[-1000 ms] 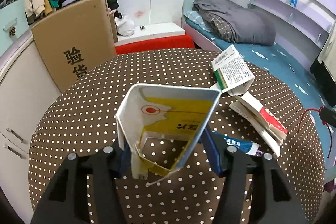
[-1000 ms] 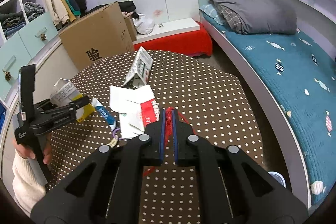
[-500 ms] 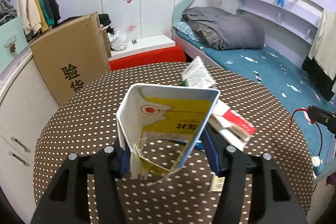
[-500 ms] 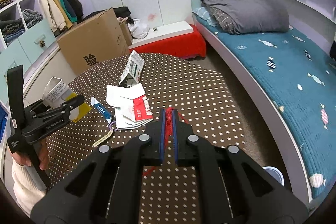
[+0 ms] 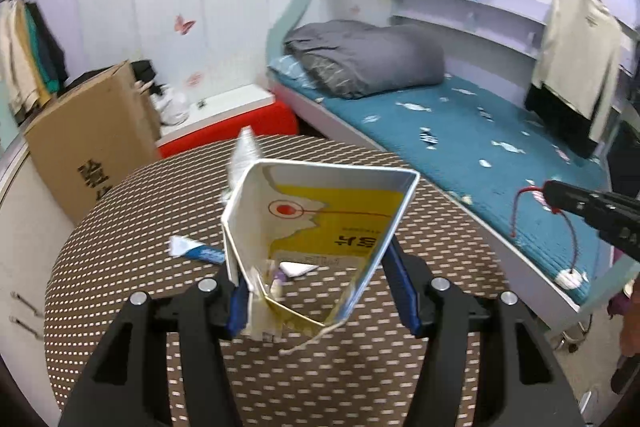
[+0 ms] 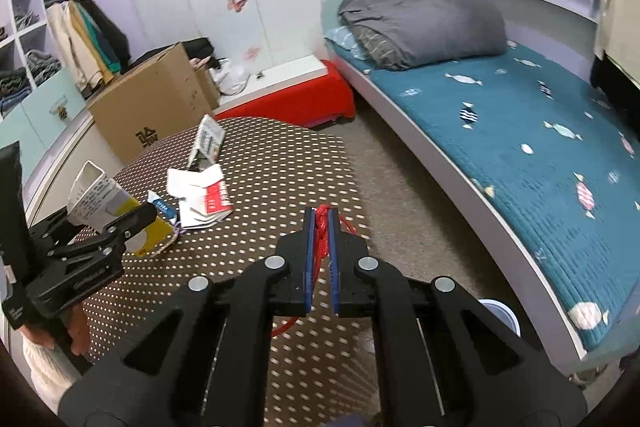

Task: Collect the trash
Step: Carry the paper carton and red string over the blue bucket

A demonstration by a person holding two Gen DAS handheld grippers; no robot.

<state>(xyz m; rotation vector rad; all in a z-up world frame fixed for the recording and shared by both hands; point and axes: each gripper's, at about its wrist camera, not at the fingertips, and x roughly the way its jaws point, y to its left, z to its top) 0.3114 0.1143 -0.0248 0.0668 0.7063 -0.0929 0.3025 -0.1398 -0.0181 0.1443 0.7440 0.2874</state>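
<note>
carton (image 5: 320,223) clamped in left gripper (image 5: 320,301) above table (image 5: 132,227).

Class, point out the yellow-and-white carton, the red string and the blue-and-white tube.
yellow-and-white carton (image 5: 320,223): left wrist view, printed yellow face.
red string (image 6: 320,227): right wrist view, bunch between fingers.
blue-and-white tube (image 5: 196,251): left wrist view, middle.

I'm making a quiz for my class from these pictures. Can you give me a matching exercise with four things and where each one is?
Things:
1. yellow carton
2. red string
3. blue tube
4. grey blanket

Places:
a. on the bed
b. lying on the dotted table
c. pinched in the right gripper
d. held in the left gripper

Pairs: 1-d, 2-c, 3-b, 4-a
</note>
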